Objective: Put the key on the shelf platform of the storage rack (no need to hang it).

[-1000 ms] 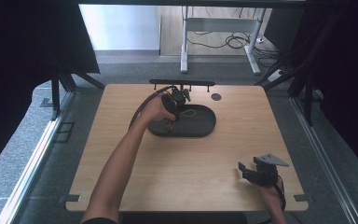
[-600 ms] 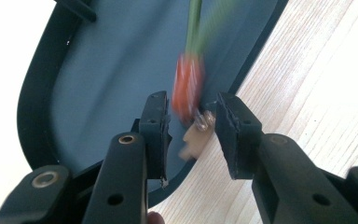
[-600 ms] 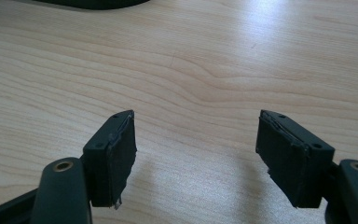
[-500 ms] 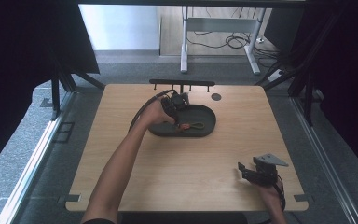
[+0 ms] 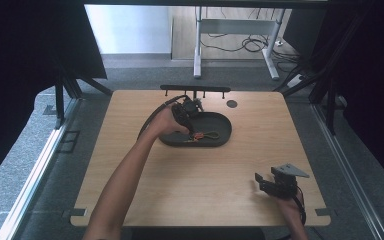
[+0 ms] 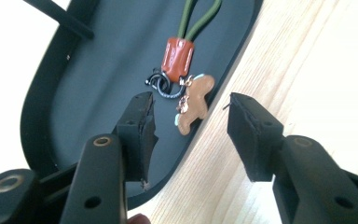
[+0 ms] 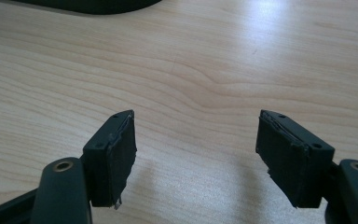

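A dark oval tray point(image 5: 219, 125) sits at the far middle of the wooden table. In it lies a keychain point(image 5: 203, 135): an orange leather tag point(image 6: 177, 58) on a green cord loop point(image 6: 198, 18), a black ring, and a brown figure charm point(image 6: 196, 95). My left gripper point(image 6: 191, 105) hovers just above the charm at the tray's near rim point(image 6: 168, 186). Its jaws have just been opening and stand apart, pads off the keychain. My right gripper point(image 5: 260, 181) rests low over bare wood near the front right, open point(image 7: 196, 126) and empty.
A black bar rack point(image 5: 195, 89) runs along the table's far edge, and a small dark round disc point(image 5: 232, 103) lies beside it. Broad bare wood point(image 5: 190, 185) stretches between the tray and the front edge. Desk legs and cables stand on the floor beyond.
The left gripper's jaws have opened, and the keychain now lies loose in the tray. The left hand shifted slightly. The right gripper has stayed where it was.
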Tool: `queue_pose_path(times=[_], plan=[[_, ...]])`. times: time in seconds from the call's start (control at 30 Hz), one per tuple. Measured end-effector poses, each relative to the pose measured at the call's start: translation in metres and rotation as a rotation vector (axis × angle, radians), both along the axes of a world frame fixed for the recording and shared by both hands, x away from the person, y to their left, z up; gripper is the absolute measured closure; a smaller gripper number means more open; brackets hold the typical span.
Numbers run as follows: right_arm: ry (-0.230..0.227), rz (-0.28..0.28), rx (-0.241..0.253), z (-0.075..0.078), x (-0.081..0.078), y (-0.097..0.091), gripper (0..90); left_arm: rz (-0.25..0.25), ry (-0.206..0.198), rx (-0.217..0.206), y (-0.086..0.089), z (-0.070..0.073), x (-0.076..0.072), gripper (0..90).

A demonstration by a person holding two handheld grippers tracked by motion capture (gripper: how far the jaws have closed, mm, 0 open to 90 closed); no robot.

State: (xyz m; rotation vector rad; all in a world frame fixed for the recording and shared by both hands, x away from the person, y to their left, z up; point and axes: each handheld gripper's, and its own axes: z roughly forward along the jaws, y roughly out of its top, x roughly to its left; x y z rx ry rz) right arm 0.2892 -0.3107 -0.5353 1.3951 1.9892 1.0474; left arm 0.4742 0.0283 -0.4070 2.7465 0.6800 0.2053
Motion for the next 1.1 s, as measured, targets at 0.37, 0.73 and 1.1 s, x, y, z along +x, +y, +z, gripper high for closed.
queue_pose_path(times=[0.37,0.73,1.1], plan=[[-0.004,0.005,0.000,0.001,-0.002,-0.001,29.1,0.006,-0.030,-0.052,0.017,0.016,-0.018,44.1],[-0.007,0.002,-0.009,0.002,-0.003,0.002,29.1,0.028,-0.042,-0.110,0.049,0.015,-0.043,43.8],[0.000,0.010,-0.026,0.000,-0.004,0.006,29.1,0.077,-0.051,-0.171,0.094,-0.001,-0.076,44.2]])
